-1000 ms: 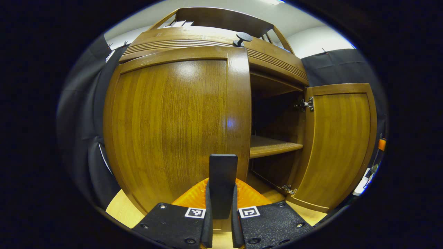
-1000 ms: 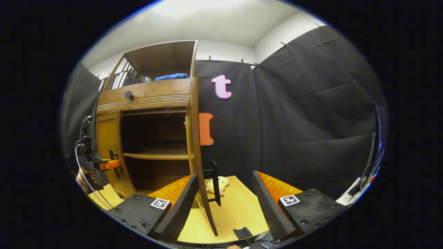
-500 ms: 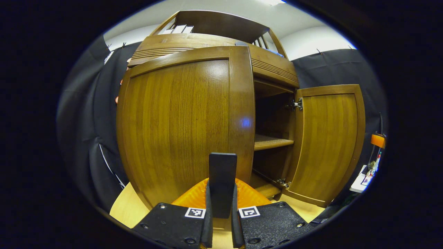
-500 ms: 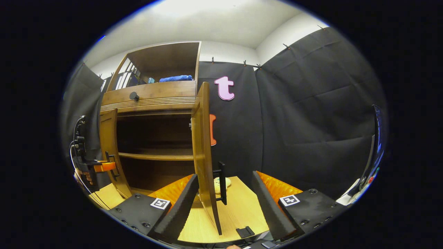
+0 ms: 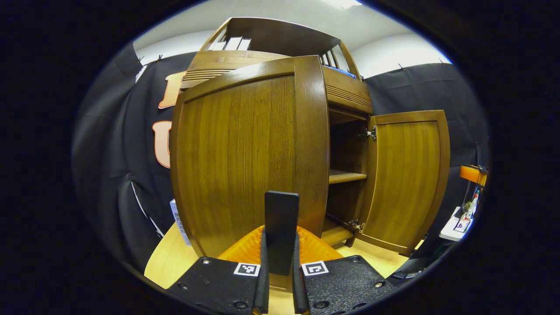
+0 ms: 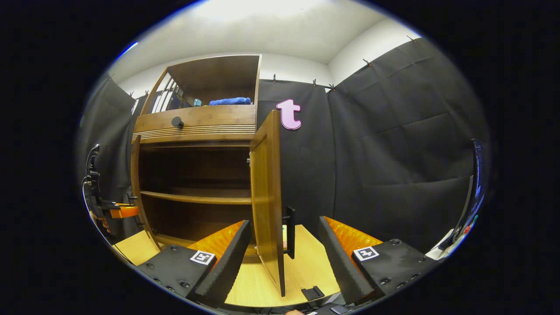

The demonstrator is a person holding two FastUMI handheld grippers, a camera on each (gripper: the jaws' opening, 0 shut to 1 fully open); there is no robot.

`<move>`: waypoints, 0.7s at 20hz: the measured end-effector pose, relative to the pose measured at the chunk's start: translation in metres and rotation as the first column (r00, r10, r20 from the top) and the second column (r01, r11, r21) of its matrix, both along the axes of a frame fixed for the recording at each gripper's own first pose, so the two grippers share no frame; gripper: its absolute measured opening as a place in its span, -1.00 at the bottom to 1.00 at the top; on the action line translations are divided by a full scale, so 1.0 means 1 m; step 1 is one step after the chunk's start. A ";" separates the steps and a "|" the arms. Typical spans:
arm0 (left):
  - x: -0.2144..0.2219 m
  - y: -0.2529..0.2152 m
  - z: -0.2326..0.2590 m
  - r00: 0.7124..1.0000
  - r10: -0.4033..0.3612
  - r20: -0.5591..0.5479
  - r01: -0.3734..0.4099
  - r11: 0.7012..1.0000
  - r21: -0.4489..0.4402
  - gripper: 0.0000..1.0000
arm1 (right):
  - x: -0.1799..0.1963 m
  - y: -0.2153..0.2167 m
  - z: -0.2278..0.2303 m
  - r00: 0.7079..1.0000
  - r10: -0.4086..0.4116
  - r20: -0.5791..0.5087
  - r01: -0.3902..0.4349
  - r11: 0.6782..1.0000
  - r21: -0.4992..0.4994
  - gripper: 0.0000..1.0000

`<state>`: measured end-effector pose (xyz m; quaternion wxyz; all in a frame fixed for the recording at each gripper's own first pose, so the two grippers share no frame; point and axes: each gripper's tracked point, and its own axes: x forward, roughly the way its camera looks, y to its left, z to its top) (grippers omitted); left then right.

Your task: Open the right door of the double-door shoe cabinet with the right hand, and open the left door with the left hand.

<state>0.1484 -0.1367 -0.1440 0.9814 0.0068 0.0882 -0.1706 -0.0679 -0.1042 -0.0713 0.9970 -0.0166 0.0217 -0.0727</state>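
The wooden shoe cabinet (image 6: 197, 131) stands with both doors swung out. In the left gripper view the left door (image 5: 245, 153) is close in front of me. My left gripper (image 5: 280, 238) is shut on that door's black bar handle (image 5: 281, 218). Farther right, the right door (image 5: 407, 179) hangs wide open. In the right gripper view the right door (image 6: 267, 192) is nearly edge-on, its black handle (image 6: 289, 232) on the far side. My right gripper (image 6: 284, 223) is open and holds nothing. The left gripper (image 6: 111, 212), with a hand behind it, is at the left door's edge.
Inside the cabinet is a bare shelf (image 6: 197, 197). Above the doors are a drawer knob (image 6: 177, 121) and a blue cloth (image 6: 229, 101). The cabinet stands on a light wooden surface (image 6: 306, 267). A white box (image 5: 177, 214) leans by its left side.
The left door has swung farther out with my left gripper on its handle. The right door now shows more of its inner face in the right gripper view. The right gripper stays open.
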 end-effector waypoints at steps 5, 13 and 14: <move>-0.013 0.016 0.001 1.000 0.015 0.009 -0.015 1.000 -0.005 -0.58 | 0.002 0.013 -0.001 1.000 0.019 -0.002 -0.019 1.000 -0.006 0.99; -0.027 0.040 0.003 0.999 0.034 0.003 -0.034 0.999 -0.021 -0.71 | 0.001 0.020 0.001 0.999 0.032 0.012 -0.032 0.999 -0.015 0.99; -0.030 0.045 0.004 0.999 0.041 0.005 -0.041 0.999 -0.017 -0.71 | 0.001 0.020 0.002 0.999 0.034 0.012 -0.033 0.999 -0.016 0.99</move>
